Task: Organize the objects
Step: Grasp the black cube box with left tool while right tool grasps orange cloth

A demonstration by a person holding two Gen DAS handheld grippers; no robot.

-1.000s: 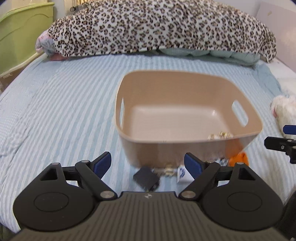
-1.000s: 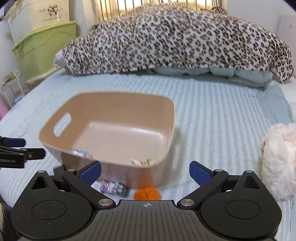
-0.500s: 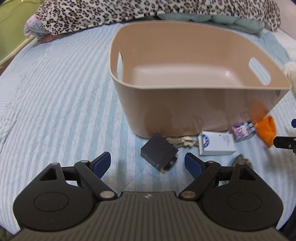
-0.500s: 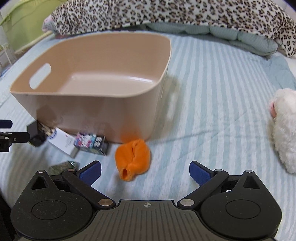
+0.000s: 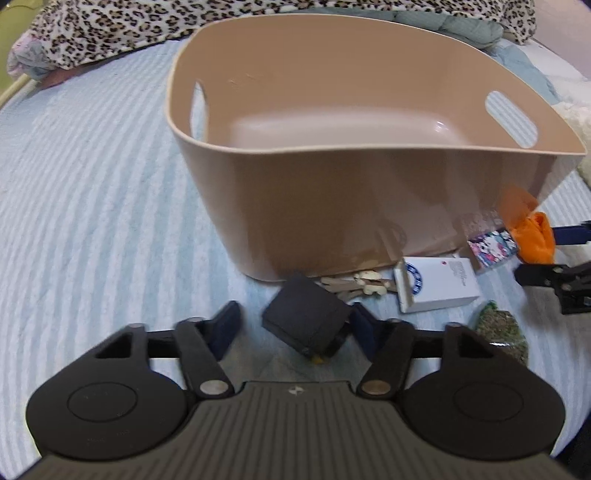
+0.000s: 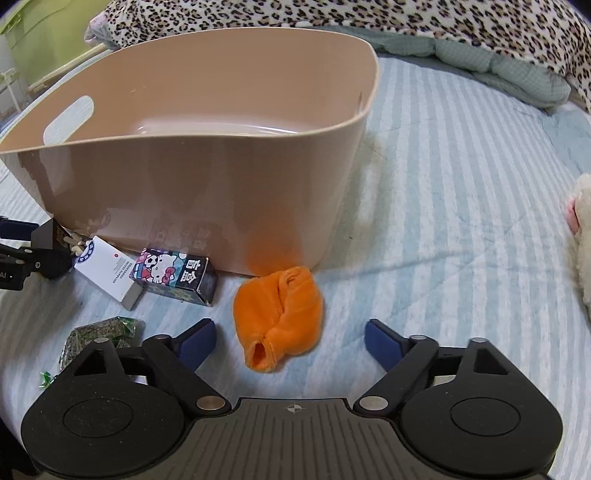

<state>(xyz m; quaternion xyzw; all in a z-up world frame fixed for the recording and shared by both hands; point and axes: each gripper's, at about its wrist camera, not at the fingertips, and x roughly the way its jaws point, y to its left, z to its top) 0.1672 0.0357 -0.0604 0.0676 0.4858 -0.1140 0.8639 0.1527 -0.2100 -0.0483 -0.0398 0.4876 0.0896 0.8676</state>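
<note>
Closing left gripper (image 5: 293, 326) around small black box (image 5: 306, 319) before tan bin (image 5: 369, 147), not yet clamped, rigid, light, flat sides; right gripper (image 6: 290, 341) narrowing around soft orange cloth (image 6: 280, 314), untouched, pinch mid-bulk.

Ahead of the tool stretches a bed with a blue-and-white striped cover (image 6: 461, 206), a leopard-print blanket (image 6: 424, 18) heaped over a pale green quilt (image 6: 517, 74) at its far end, a white plush toy (image 6: 581, 236) off to the right, and a green storage bin (image 6: 26, 40) far left.
</note>
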